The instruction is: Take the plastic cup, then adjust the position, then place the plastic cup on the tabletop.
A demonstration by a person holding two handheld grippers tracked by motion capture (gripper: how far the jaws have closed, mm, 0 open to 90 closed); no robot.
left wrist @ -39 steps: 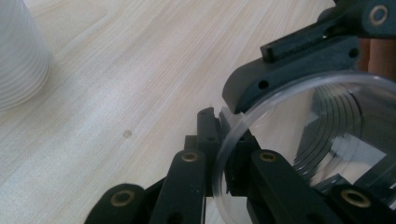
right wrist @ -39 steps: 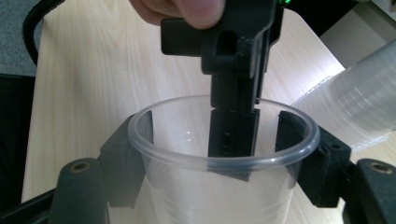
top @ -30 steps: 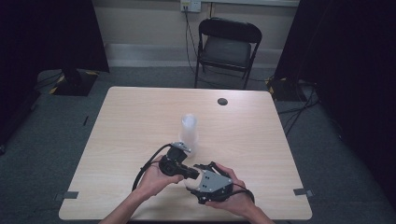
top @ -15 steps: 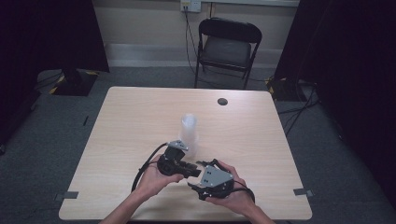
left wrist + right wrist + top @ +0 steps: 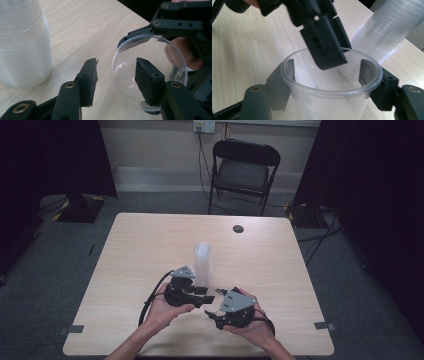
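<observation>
Holding one clear cup (image 5: 329,96) just off the surface (image 5: 150,245), in front of the person and on the near side of the upright stack (image 5: 202,257) (close by, apparently not touching). Clamped from outside, just below the rim, by the right gripper (image 5: 328,66), with jaws pressed on opposite walls. Lying with the long axis roughly along the line between the two grippers, mouth turned toward the left gripper (image 5: 117,62) and base toward the right one. Straddling one side of the rim with the left jaws, one inside the mouth and the other outside, the thin wall between them. Just been opening there, and now spread, with pads clear of the plastic on both sides. Judging from that, let go by the left hand and carried by the right alone. Turning, for the coming move, on that inner left jaw lodged in the mouth. Best drawn straight back along the axis, away from the right gripper. If swung sideways instead, likely to catch the rim and twist the cup in its grip. Worth minding the stack too, close beside the left jaws on the far side.
</observation>
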